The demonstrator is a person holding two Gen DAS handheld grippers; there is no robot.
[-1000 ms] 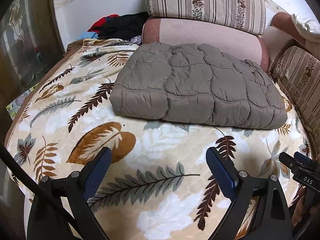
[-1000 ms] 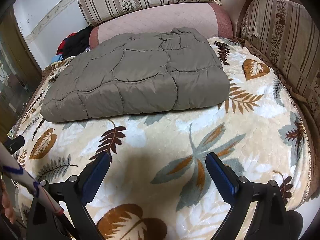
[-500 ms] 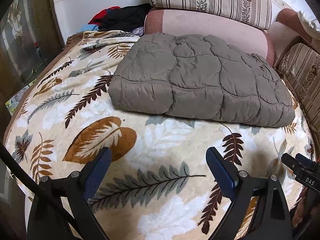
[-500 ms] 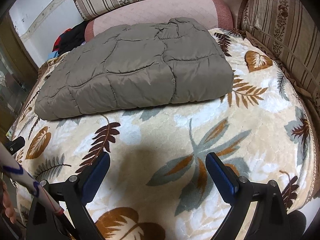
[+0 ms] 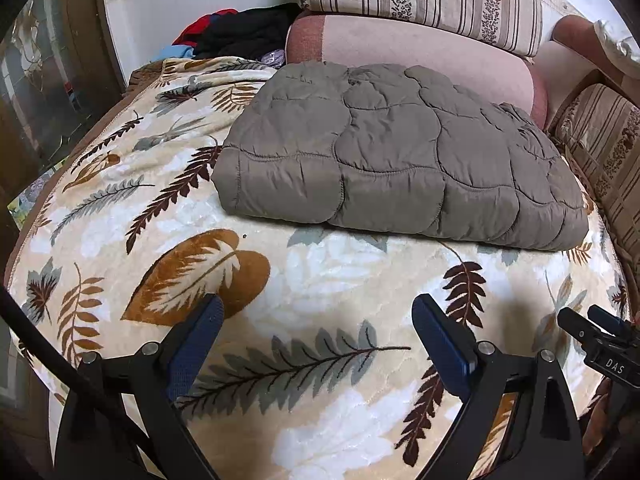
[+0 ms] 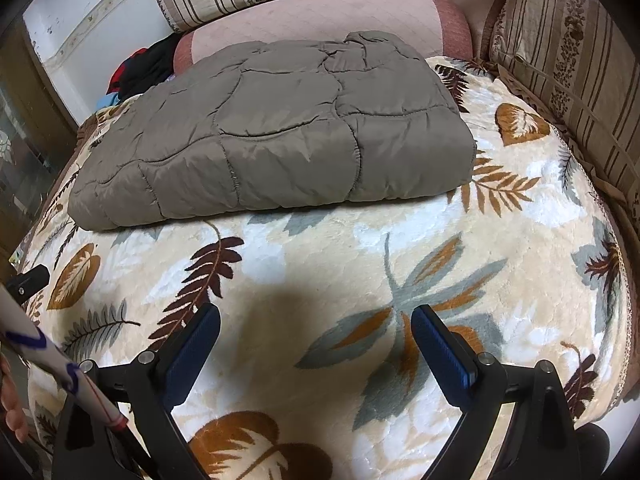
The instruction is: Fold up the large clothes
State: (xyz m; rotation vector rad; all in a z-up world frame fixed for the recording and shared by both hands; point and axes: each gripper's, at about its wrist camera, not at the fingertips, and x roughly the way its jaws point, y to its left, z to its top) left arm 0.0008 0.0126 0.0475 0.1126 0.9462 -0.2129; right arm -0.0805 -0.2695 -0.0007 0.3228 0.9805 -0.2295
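Bare leaf-print blanket (image 5: 320, 280) lies open between both spread claws and the folded quilted jacket (image 5: 400, 168). Behind the jacket a pink bolster (image 5: 420, 52) blocks passage; a striped cushion (image 6: 568, 64) walls the right side.

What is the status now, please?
Left tool open, right tool open, both empty. Grey-brown quilted padded garment lies folded on leaf-patterned blanket. Nothing between.

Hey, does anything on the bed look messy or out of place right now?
Mostly tidy: the quilted coat lies folded flat on the blanket. Only the clothes pile at the far corner looks jumbled.
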